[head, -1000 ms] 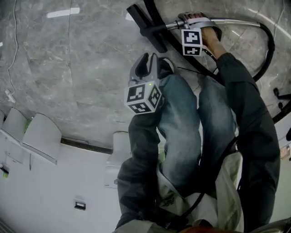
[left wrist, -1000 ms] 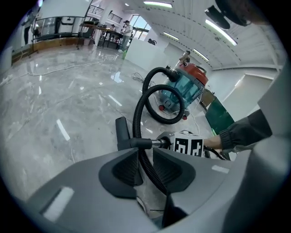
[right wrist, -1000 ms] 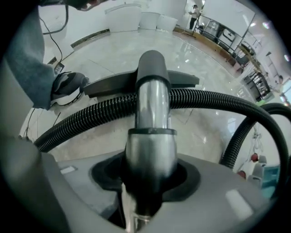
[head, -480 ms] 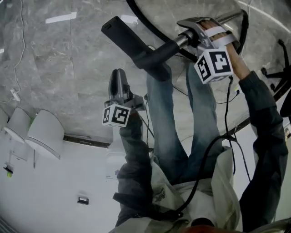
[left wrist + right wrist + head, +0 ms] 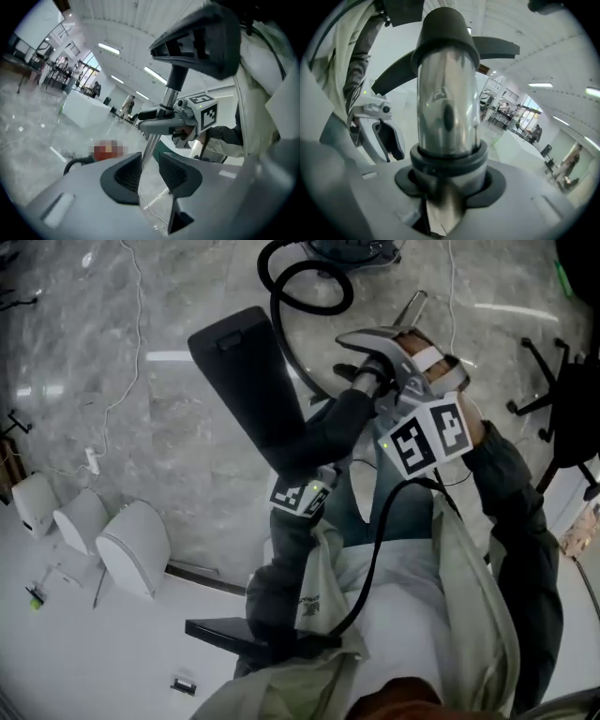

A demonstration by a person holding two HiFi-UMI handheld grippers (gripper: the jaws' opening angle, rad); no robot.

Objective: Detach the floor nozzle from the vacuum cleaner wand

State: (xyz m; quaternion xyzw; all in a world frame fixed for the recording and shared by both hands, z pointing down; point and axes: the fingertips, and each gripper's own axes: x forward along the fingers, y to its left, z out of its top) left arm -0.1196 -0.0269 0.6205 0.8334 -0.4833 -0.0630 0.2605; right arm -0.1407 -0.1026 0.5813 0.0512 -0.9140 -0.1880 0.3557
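Note:
The black floor nozzle (image 5: 248,390) is lifted off the marble floor, still joined by its dark neck (image 5: 445,28) to the chrome wand (image 5: 447,108). My right gripper (image 5: 367,371) is shut on the wand just behind the neck, and its jaws have just been closing round the tube. My left gripper (image 5: 149,171) is open with nothing between its pads (image 5: 124,176). It sits under the nozzle's neck, so in the head view only its marker cube (image 5: 302,495) shows. From the left gripper view the nozzle (image 5: 201,37) hangs overhead.
A black hose (image 5: 300,287) loops on the floor toward the vacuum body (image 5: 352,247) at the top. White seats (image 5: 131,545) stand at the left by a thin cable (image 5: 94,460). A chair base (image 5: 544,381) is at the right. People stand far off.
Both grippers have risen sharply. The wand and nozzle came up off the floor with the right gripper. The left gripper moved from beside the legs to under the nozzle's neck.

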